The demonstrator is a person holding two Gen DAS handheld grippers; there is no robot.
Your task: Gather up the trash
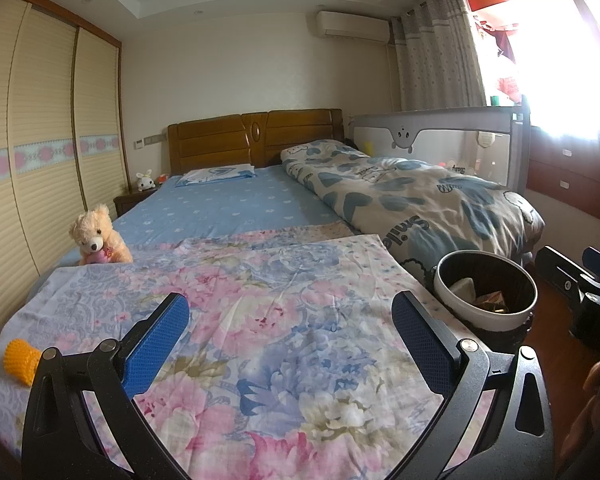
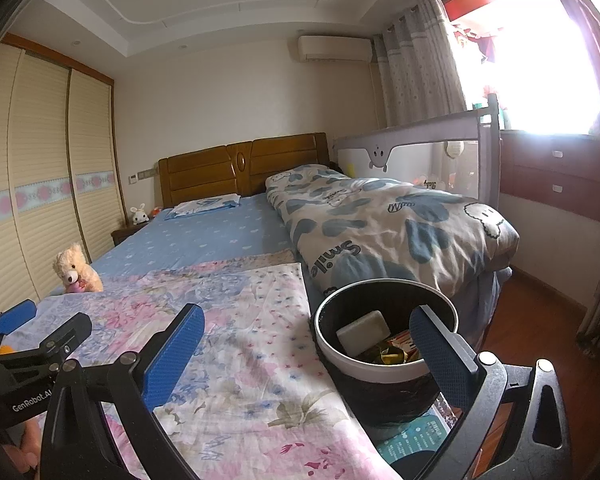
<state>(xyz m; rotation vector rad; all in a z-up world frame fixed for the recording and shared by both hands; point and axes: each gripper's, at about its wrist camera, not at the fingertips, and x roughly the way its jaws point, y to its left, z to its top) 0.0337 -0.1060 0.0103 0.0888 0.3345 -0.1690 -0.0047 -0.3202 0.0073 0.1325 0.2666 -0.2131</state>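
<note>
1. Bedroom, daylight flaring through the window; left gripper (image 1: 290,332) poised above the floral sheet (image 1: 260,320) at the foot of the bed, blue pads spread wide, nothing between them.
2. Right gripper (image 2: 308,344) likewise spread and empty; right-hand pad seen against the rim of the trash bin (image 2: 380,372), contact not discernible.
3. Trash bin, white-rimmed and dark inside, standing just beside the bed's right edge; inside, a white block (image 2: 362,334) and crumpled wrappers (image 2: 396,352).
4. Orange spiky object (image 1: 20,360) lying on the floral sheet at far left, near the left gripper's frame.
5. Teddy bear (image 1: 96,238) seated at the bed's left edge; folded quilt (image 1: 412,196) along the right side.
</note>
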